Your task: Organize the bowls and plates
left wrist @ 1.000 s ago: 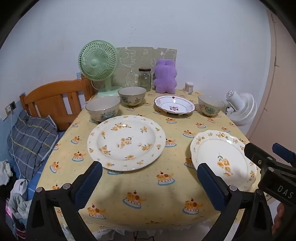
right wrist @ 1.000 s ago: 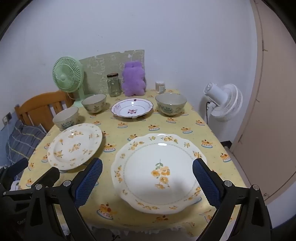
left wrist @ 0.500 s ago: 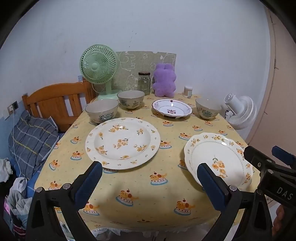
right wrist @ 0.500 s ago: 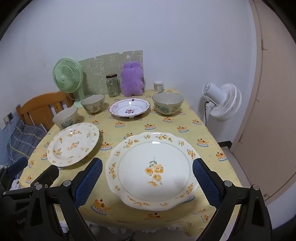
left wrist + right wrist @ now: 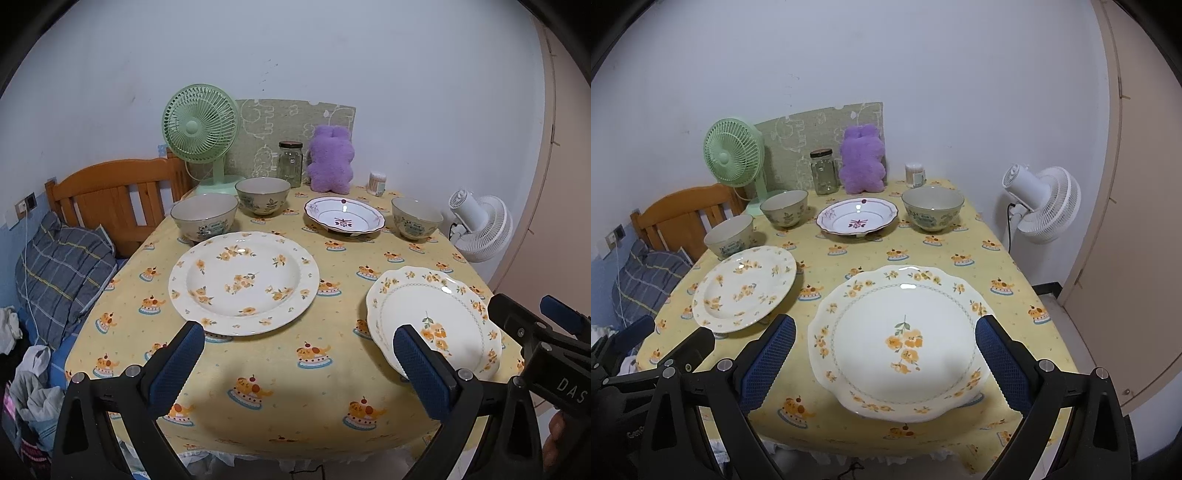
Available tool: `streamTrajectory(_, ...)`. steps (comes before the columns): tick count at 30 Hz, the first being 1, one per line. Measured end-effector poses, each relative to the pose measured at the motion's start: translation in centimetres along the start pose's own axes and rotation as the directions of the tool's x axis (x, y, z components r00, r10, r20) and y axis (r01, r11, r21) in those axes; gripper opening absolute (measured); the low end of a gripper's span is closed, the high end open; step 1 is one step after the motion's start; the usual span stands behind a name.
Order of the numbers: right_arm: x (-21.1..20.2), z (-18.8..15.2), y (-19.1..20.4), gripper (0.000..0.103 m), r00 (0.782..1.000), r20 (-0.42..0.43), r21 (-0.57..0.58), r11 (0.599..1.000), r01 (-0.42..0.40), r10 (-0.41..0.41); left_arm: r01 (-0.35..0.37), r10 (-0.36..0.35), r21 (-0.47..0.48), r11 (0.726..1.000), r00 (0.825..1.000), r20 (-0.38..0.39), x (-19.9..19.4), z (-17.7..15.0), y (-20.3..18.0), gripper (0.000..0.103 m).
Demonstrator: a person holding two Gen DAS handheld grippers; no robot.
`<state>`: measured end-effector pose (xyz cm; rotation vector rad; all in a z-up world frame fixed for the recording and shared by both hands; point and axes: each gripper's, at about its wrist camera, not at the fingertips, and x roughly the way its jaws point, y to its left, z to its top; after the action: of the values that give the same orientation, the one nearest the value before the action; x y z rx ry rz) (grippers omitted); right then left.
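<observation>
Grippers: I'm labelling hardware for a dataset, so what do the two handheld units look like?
The left gripper and right gripper match: black angular frames with silver screws, each finger faced with a blue textured pad. In the left wrist view, the right unit's body carries white letters "DAS". No cables or sleeves show.

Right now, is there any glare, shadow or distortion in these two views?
Left wrist view: fisheye bends the wall's edges, small glints on the round plate. Right wrist view: same bending, glare spots on the scalloped plate, soft shadow on its near part.
</observation>
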<state>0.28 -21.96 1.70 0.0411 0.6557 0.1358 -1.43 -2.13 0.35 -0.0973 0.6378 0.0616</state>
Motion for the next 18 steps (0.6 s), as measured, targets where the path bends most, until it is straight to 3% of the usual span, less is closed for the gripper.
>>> streamTrajectory(18,0.35,0.0,0.09,0.099,1.0,-0.001,-0.02,0.999,0.028,-0.028,-0.006,0.006,0.008,1.0,1.0,0.01,-0.03,-0.01,-0.21,0.103)
